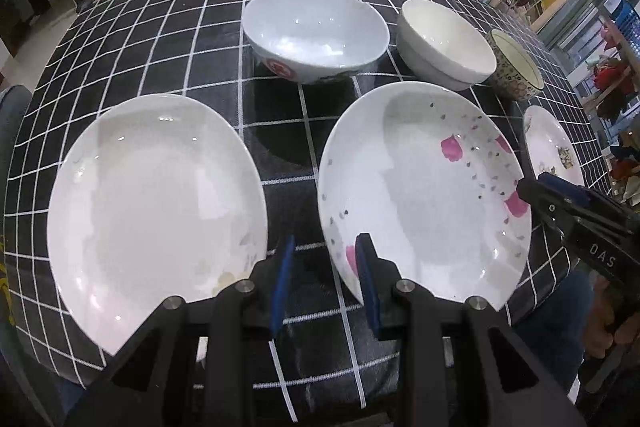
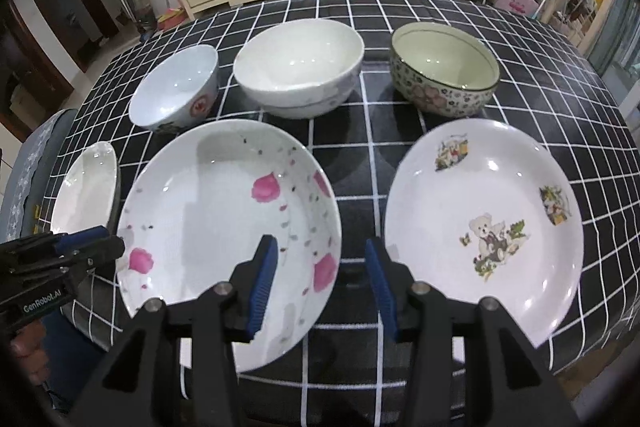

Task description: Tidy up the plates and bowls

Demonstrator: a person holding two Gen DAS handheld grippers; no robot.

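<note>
While the left wrist view looks down on the checked worktop (image 1: 168,27), the left claw (image 1: 326,247) stands apart with nothing between its blue pads (image 1: 282,283), over the strip of cloth between two plates. The plain white plate (image 1: 156,195) lies just left of it, the pink-flowered plate (image 1: 424,187) just right. Beyond stand the red-marked bowl (image 1: 316,31), the white bowl (image 1: 444,41) and the patterned bowl (image 1: 516,67). The right claw (image 1: 532,193) sits at the flowered plate's far edge.

From the right wrist view, the right claw (image 2: 320,259) is apart and empty, above the gap between the flowered plate and the teddy-bear plate (image 2: 484,227). All three bowls stand behind.
</note>
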